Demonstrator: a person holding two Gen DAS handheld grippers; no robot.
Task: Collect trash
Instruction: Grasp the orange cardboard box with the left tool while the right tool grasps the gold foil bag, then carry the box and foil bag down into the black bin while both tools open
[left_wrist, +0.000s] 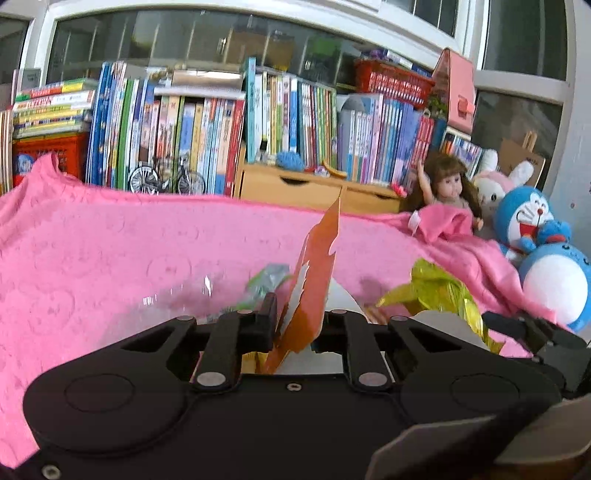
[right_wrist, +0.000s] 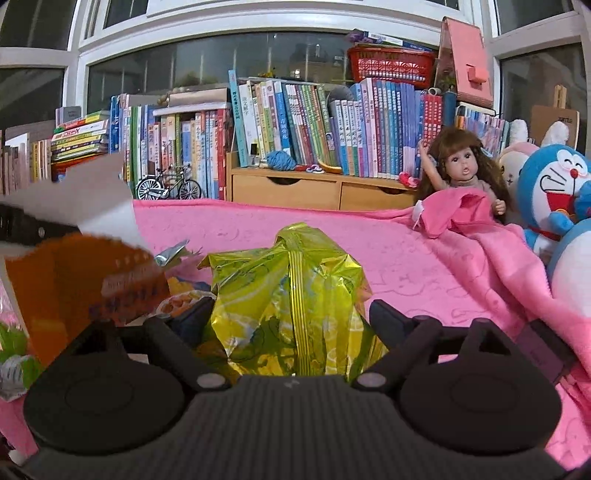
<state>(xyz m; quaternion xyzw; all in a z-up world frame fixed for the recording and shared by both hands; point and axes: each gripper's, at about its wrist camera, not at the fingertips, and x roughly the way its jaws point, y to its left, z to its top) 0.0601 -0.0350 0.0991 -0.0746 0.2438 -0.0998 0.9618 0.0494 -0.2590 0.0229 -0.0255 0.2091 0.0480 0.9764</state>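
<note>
Left wrist view: the left gripper (left_wrist: 299, 325), nearly closed, pinches a torn orange wrapper (left_wrist: 314, 288) standing upright, long axis vertical, above the pink blanket (left_wrist: 110, 258). Right wrist view: the right gripper (right_wrist: 291, 314), jaws wide, straddles a crumpled yellow foil bag (right_wrist: 291, 295), seam upright; whether the fingers press it is unclear. The orange wrapper (right_wrist: 74, 280) shows at left.

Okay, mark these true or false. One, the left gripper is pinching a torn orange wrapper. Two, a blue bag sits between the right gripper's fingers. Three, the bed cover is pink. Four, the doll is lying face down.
1. The left gripper pinches a torn orange wrapper: true.
2. A blue bag sits between the right gripper's fingers: false, it is a crinkled yellow foil bag.
3. The cover is pink: true.
4. The doll lies face down: false, it sits upright facing the camera, one arm raised.
</note>
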